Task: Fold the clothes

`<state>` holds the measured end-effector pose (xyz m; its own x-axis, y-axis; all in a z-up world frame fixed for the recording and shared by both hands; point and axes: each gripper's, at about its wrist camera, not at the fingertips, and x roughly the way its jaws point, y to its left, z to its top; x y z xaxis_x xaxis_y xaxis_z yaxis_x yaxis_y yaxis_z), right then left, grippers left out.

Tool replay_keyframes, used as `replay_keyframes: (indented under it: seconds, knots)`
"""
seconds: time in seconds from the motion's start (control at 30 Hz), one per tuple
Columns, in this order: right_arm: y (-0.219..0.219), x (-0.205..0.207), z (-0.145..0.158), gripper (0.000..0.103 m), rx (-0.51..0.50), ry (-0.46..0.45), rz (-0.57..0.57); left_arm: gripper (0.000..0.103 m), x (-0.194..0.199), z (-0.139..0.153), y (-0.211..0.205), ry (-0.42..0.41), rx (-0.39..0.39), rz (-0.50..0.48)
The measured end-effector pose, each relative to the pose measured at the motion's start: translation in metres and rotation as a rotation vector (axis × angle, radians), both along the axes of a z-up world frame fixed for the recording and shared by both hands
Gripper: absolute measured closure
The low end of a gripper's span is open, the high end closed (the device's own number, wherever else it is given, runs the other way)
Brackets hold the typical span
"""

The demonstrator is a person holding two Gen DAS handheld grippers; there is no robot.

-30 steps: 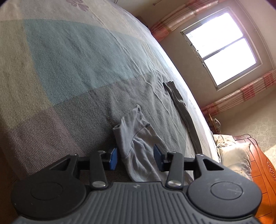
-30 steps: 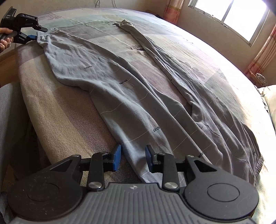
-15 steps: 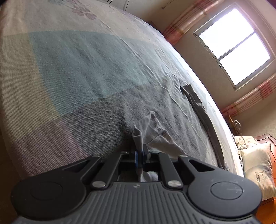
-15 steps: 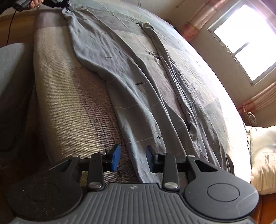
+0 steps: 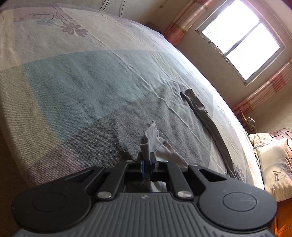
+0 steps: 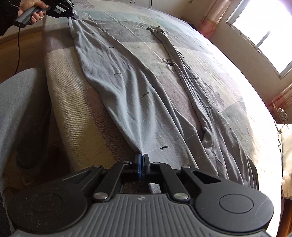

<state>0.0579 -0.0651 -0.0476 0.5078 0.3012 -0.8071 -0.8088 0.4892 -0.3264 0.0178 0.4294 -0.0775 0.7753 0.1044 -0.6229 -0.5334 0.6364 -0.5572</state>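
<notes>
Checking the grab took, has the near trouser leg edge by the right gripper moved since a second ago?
Yes. The near trouser leg now bunches between the right gripper, lifted off the bedspread where it lay flat.

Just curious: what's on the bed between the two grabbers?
In the right wrist view, one grey trouser leg stretches from the right gripper to the left gripper; both clamp it.

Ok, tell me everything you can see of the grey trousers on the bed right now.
The grey trousers are thin, soft, wrinkled fabric with small dark printed words. They lie stretched along the patchwork bedspread, legs splayed apart. The near leg is pulled taut between the two grippers: the right gripper is shut on its near edge, the left gripper on its far end, bunching the cloth. The other leg lies loose and narrow.
</notes>
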Motion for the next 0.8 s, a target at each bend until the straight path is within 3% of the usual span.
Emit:
replay_keyframes:
  seconds: [0.3,0.43,0.5,0.7,0.8]
  knots:
    - [0.001,-0.002,-0.025,0.097,-0.024,0.103,0.030,0.094,-0.016,-0.010,0.010,0.061,0.005,0.042]
    - [-0.013,-0.011,-0.017,0.094,0.005,0.076,-0.004,0.093,-0.018,-0.008,0.010,0.078,0.039,0.032]
    - [-0.028,-0.015,-0.008,0.088,0.021,0.044,-0.046,0.092,-0.018,-0.003,0.009,0.076,0.062,0.026]
    - [-0.083,-0.021,-0.011,0.084,-0.153,-0.066,-0.148,0.086,-0.019,0.031,0.007,0.112,0.231,0.025]
    - [-0.102,-0.023,-0.020,0.083,-0.227,-0.092,-0.157,0.076,-0.017,0.044,-0.013,0.110,0.291,-0.046]
